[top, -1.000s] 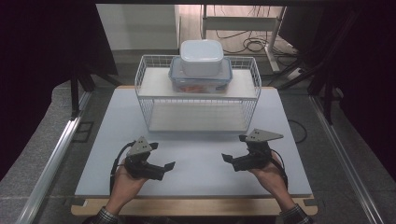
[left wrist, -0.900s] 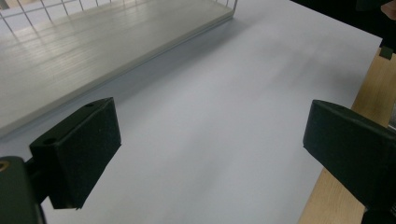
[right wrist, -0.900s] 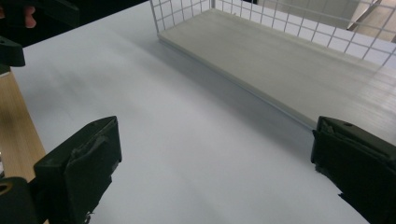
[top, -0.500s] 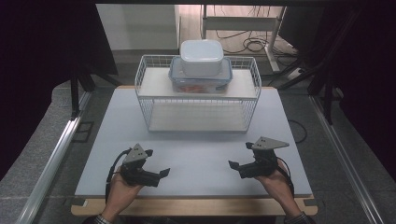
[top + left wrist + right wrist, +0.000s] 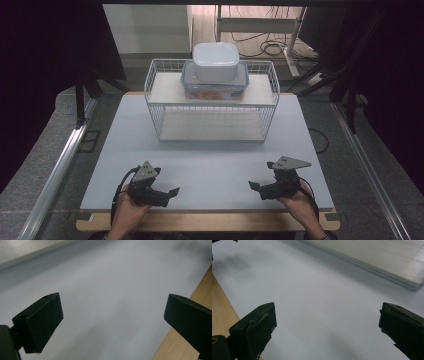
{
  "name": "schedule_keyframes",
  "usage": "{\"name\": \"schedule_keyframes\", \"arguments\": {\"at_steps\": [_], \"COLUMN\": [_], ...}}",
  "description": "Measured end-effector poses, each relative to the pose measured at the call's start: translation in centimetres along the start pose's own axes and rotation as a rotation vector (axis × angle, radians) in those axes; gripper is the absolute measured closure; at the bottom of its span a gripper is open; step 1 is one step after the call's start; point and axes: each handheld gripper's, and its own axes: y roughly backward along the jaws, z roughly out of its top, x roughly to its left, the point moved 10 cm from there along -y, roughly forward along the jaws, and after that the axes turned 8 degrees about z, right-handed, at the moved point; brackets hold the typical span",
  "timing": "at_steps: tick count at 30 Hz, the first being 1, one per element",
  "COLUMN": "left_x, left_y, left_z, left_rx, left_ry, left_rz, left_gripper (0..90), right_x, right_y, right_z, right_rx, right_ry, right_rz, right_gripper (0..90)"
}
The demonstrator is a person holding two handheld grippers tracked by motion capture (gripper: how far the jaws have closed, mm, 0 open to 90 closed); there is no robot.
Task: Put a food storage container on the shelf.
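Note:
A white wire rack (image 5: 152,96) stands at the back middle of the white table top (image 5: 215,160). On its upper shelf sits a clear box with a blue-rimmed lid (image 5: 238,86), and a white lidded box (image 5: 216,60) is stacked on that. Near the front edge, hands hold both grippers low over the bare surface. My left gripper (image 5: 172,191) points right and is open (image 5: 112,315) with nothing between its jaws. My right gripper (image 5: 252,186) points left, also open (image 5: 327,322) and empty. Both are well short of the rack.
A wooden strip (image 5: 210,222) runs along the table's front edge, close beside the left gripper's jaw (image 5: 172,347) and the right gripper's jaw (image 5: 222,307). The rack's pale bottom board (image 5: 374,255) lies far ahead. Metal rails (image 5: 60,165) and cables flank the table.
Both grippers have drawn back toward the front edge and slightly apart. Both stay open and empty. The rack and boxes have not moved.

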Motion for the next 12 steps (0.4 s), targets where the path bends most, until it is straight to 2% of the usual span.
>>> {"name": "schedule_keyframes", "arguments": {"at_steps": [7, 12], "left_x": [0.0, 0.3], "left_y": [-0.7, -0.8], "left_z": [-0.9, -1.1], "left_rx": [0.04, 0.05], "left_ry": [0.005, 0.029], "left_rz": [-0.003, -0.003], "left_gripper": [1.1, 1.1], "right_x": [-0.2, -0.3], "right_y": [-0.5, -0.6], "right_z": [-1.0, -1.2], "right_rx": [0.024, 0.034], "right_ry": [-0.013, -0.019], "right_rz": [0.006, 0.008], "right_gripper": [1.5, 1.5]}}
